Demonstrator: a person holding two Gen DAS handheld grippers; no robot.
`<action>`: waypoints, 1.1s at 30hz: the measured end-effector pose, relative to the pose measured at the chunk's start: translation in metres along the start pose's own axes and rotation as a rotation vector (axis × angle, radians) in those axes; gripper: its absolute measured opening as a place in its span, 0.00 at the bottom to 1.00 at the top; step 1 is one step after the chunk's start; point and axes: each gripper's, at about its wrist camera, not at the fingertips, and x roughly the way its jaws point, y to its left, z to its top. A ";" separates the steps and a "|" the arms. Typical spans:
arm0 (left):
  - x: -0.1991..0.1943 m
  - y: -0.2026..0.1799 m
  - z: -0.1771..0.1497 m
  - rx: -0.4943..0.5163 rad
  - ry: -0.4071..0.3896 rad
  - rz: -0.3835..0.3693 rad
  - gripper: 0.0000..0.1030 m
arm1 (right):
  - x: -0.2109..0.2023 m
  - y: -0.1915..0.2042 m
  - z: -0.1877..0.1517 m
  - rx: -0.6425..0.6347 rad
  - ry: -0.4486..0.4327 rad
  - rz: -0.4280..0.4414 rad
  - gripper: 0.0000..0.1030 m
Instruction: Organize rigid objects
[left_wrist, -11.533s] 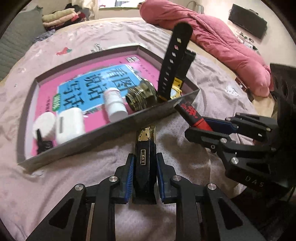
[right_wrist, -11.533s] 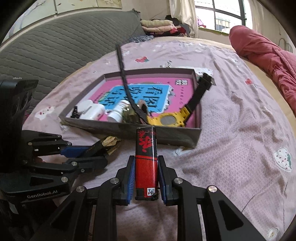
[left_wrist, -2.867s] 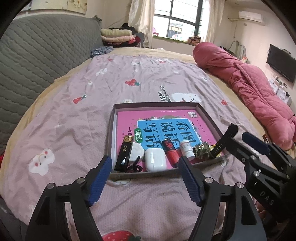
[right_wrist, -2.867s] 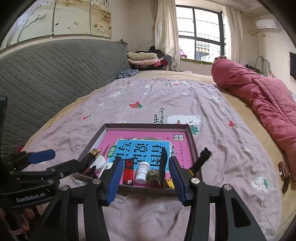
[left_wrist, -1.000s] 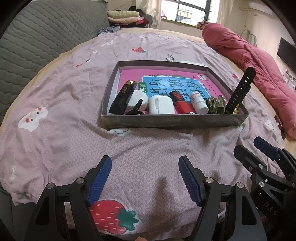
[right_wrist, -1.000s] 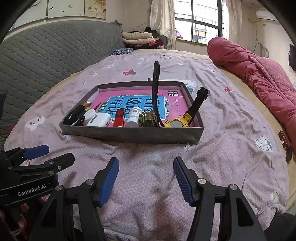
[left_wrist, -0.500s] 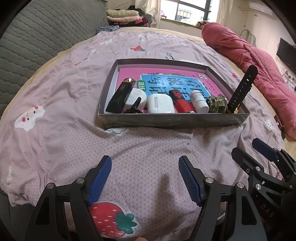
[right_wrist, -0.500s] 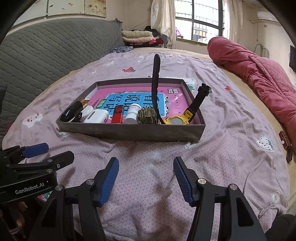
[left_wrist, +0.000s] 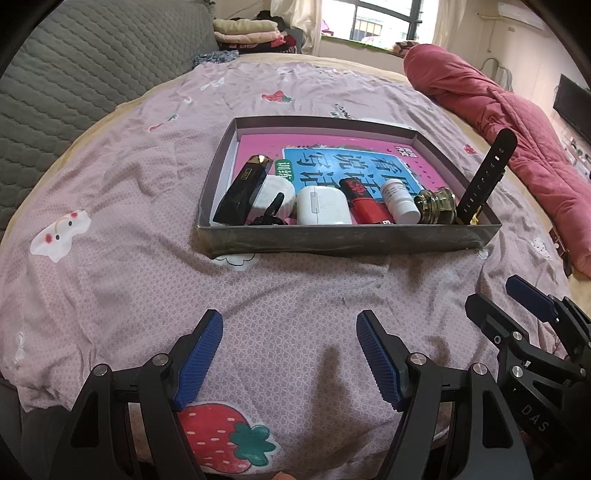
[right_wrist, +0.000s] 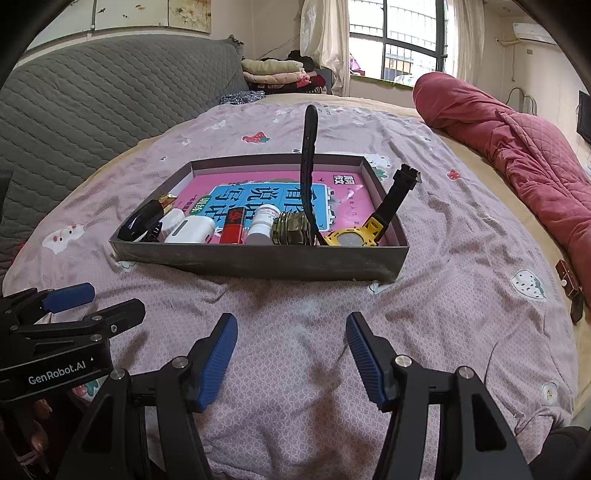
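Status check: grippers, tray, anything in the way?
Left gripper and right gripper open, empty. Tray holds every item. Nothing in the way.

In the tray (left_wrist: 347, 242): one watch (right_wrist: 351, 236), two lighters (left_wrist: 242, 194) (left_wrist: 364, 203), one bottle (left_wrist: 399, 201), one earbud case (left_wrist: 321, 206).

Bed (left_wrist: 110, 258) was covered by a pinkish-lilac sheet (right_wrist: 461, 295) printed with strawberries and small white animals, wrinkled in places. A shallow grey box (left_wrist: 347, 242) lay directly on the sheet near the middle of the bed, its near wall facing both cameras; a rolled pink quilt (right_wrist: 517, 147) lay along the far right edge, well apart from the box. A small dark brown object (right_wrist: 570, 291) rested at the right margin of the bed, too small to identify.
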 end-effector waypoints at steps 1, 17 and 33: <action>0.000 0.000 0.000 -0.001 0.001 -0.001 0.74 | 0.000 0.000 0.000 0.000 0.000 0.000 0.59; 0.000 0.000 0.000 -0.001 0.002 0.000 0.74 | 0.000 -0.002 -0.001 0.000 0.004 -0.005 0.59; 0.000 0.001 0.000 -0.001 0.002 0.001 0.74 | -0.001 -0.001 -0.001 -0.002 0.004 -0.007 0.59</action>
